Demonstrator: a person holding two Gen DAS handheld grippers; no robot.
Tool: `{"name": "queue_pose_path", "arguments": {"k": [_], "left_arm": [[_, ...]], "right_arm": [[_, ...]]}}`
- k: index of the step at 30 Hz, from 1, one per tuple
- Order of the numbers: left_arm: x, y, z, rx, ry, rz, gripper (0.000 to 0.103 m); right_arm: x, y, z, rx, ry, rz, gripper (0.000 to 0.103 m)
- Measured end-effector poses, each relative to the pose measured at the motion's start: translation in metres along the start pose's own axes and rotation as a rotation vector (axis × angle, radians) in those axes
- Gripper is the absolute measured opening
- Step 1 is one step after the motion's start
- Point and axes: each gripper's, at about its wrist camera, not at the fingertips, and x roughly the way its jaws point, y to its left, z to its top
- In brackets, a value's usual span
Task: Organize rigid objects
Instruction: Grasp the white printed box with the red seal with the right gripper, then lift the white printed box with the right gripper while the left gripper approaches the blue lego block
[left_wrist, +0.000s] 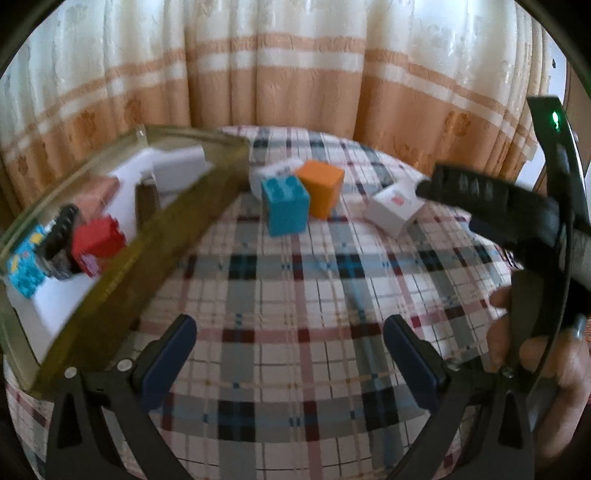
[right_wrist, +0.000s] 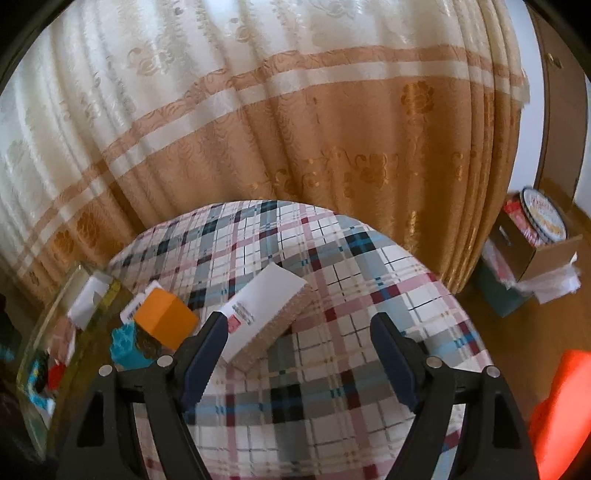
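On the plaid-covered tabletop (left_wrist: 295, 295) a clear tray (left_wrist: 122, 273) lies along the left edge, already holding a red block (left_wrist: 98, 242), a patterned blue block (left_wrist: 24, 271) and a white box (left_wrist: 181, 164), which suggests it is the collecting place for the loose pieces. Still outside it, near the far edge, stand a blue cube (left_wrist: 285, 206) and an orange cube (left_wrist: 320, 186) touching each other, with a small white box (left_wrist: 280, 171) just behind them and a white carton (left_wrist: 397, 206) a little toward the right edge. The left hand-held gripper (left_wrist: 288, 354) hovers over bare cloth with its jaws wide apart and nothing between them. The right hand-held gripper (right_wrist: 295, 354) is likewise spread wide and empty; its left finger overlaps the near end of the white carton (right_wrist: 264, 306) in the right wrist view, but whether it touches I cannot tell. It seems lined up to take that carton next. The middle and near side of the cloth are open, giving room to carry pieces across; the tray's raised wall and the cloth's rounded far edge are the things to mind.
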Motion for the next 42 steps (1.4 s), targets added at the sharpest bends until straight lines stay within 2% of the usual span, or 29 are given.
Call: {"name": "queue_pose_path", "arguments": {"k": [6,11,16,20,21,24,26,30,32,36,40,42], "left_arm": [[0.006,0.006,-0.002,-0.035,0.039,0.006,0.102],[0.013,0.016,-0.005,-0.086,0.081,0.008,0.102],[0.009,0.014,-0.007,-0.071,0.085,0.022,0.102],[0.010,0.013,-0.007,-0.070,0.086,0.024,0.102],[0.010,0.013,-0.007,-0.069,0.086,0.025,0.102],[0.011,0.014,-0.007,-0.067,0.087,0.025,0.102],[0.009,0.014,-0.008,-0.061,0.090,0.025,0.102],[0.008,0.011,-0.008,-0.051,0.088,0.011,0.102],[0.006,0.011,-0.006,-0.052,0.072,0.006,0.102],[-0.005,0.011,0.008,-0.060,-0.024,0.020,0.102],[-0.011,0.009,0.025,-0.027,-0.111,0.104,0.102],[-0.007,0.011,0.033,-0.031,-0.137,0.160,0.099]], "right_arm": [[0.023,0.016,0.012,0.011,0.060,0.024,0.081],[0.048,0.022,0.016,0.003,0.138,-0.014,0.081],[0.053,0.026,0.013,-0.067,0.106,-0.036,0.081],[0.054,0.033,0.009,-0.156,0.124,-0.049,0.080],[0.052,0.031,0.008,-0.162,0.129,-0.044,0.079],[0.045,0.026,0.006,-0.170,0.134,-0.023,0.068],[0.039,0.021,0.004,-0.157,0.133,-0.009,0.054],[0.026,0.013,-0.003,-0.106,0.106,0.022,0.049],[0.020,0.008,-0.003,-0.064,0.076,0.050,0.049],[0.008,0.003,-0.007,-0.001,0.018,0.142,0.049],[-0.001,-0.002,-0.008,0.045,-0.035,0.159,0.049],[-0.003,-0.009,-0.007,0.081,-0.051,0.164,0.049]]}}
